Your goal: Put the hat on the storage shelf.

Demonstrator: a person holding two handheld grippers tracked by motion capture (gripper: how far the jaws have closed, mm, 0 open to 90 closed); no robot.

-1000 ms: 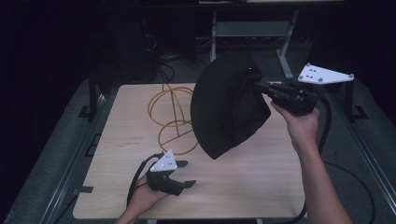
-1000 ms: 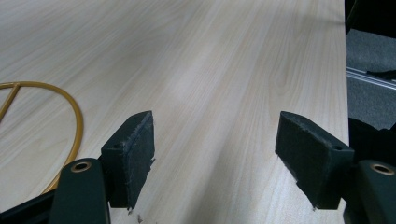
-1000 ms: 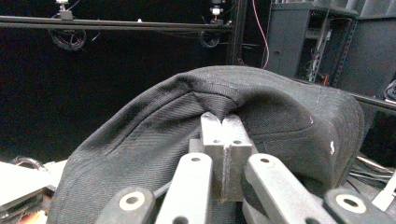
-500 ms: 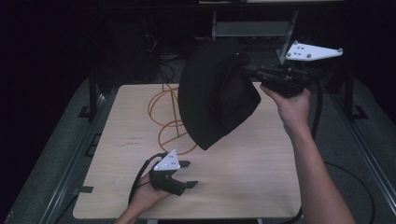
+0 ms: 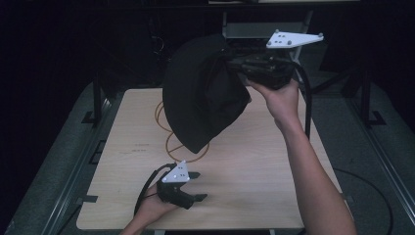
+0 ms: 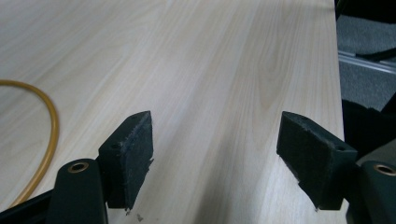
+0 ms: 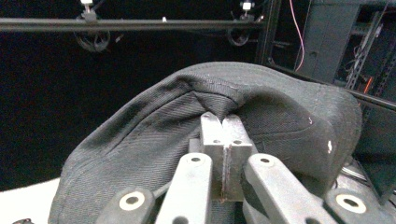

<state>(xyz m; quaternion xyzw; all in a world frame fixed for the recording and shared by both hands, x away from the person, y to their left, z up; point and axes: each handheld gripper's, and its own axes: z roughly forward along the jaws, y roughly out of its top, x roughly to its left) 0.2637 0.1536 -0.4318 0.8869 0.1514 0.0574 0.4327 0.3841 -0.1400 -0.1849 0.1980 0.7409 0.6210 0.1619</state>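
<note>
Fingers (image 6: pixel 133 156) of your left gripper (image 5: pixel 188 188) are standing wide apart with nothing between them, low over the near part of the wooden table (image 5: pixel 254 181), just this side of the orange cable (image 5: pixel 169 142) looping there. Farther right, your right gripper (image 5: pixel 230 63) is pinching a fold of the black cap (image 5: pixel 200 98), which is hanging in the air above the table's far half.

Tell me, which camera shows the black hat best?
The high view: the whole black hat hangs in the air above the table, pinched by the right gripper. The right gripper view shows just its bunched cloth up close. The left gripper view looks across the table and the yellow cable.
</note>
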